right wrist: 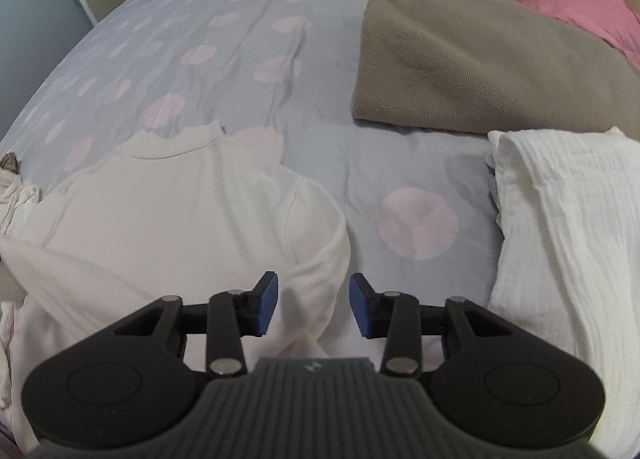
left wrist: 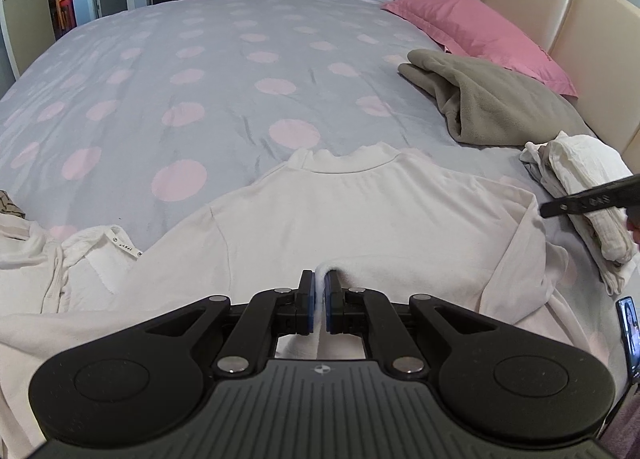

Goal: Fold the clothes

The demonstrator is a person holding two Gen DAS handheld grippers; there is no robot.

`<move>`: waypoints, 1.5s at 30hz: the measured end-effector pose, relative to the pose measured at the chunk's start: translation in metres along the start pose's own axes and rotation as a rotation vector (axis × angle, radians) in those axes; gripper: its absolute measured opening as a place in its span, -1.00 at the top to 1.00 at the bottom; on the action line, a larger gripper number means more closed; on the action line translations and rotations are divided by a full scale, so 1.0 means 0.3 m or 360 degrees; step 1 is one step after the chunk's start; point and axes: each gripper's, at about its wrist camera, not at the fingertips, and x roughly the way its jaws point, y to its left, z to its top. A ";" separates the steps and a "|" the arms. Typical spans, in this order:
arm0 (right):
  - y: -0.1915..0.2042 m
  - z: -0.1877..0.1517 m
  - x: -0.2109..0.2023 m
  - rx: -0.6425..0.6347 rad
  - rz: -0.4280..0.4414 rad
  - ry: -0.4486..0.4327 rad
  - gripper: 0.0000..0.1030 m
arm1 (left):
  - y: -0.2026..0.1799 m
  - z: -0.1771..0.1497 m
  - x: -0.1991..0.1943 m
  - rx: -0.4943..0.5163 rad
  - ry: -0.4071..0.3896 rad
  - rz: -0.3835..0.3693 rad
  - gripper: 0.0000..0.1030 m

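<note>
**Sam:** What do you see from your seat?

**Me:** I see a white top [left wrist: 360,211] lying flat on the bed [left wrist: 200,71]. Its neck points away from me, toward the far side of the bed. I will tell you where things are from that top.

**Sam:** What is your left claw doing?

**Me:** My left gripper [left wrist: 320,291] is squeezed tight on a little fold of the white top, at the near edge, right in the middle. The blue pads have the cloth pinched between them.

**Sam:** And the right one?

**Me:** My right gripper [right wrist: 313,309] has its jaws apart. Nothing is pinched in it. It hangs over the right sleeve of the top, near the edge where the sleeve meets the grey spotted cover.

**Sam:** What else is close by?

**Me:** To the right of the top is a folded white cloth [right wrist: 560,227]. Behind that, further from the top, lies a brown fleece [right wrist: 480,59]. Past the fleece there is a pink pillow [left wrist: 480,35]. To the left of the top is a heap of other white clothes [left wrist: 60,259], touching its left sleeve.

**Sam:** Is the top folded?

**Me:** Not yet. Its body lies spread out.
</note>
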 end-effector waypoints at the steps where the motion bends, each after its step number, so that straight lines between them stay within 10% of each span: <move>1: -0.008 0.009 0.020 0.0028 0.0010 0.0026 0.22 | 0.003 0.000 -0.002 0.0000 0.0003 -0.0006 0.94; 4: -0.037 0.037 0.060 0.0107 0.0056 0.0072 0.89 | 0.016 -0.001 -0.015 0.0000 0.0016 -0.0020 0.94; 11: -0.076 0.152 0.056 0.0166 -0.0008 -0.0123 0.91 | 0.141 0.013 -0.074 -0.0119 0.0018 0.0060 0.95; 22: -0.045 0.199 0.197 0.0132 -0.0120 -0.0047 0.91 | 0.294 -0.019 0.052 -0.0270 0.0079 0.0144 0.72; 33: -0.053 0.182 0.172 0.0091 -0.0108 -0.0055 0.61 | 0.339 -0.037 0.011 -0.0401 0.0002 0.0213 0.01; 45: -0.004 0.005 0.061 -0.0219 0.0003 0.0016 0.19 | 0.315 -0.101 0.056 -0.0292 0.0030 0.0205 0.04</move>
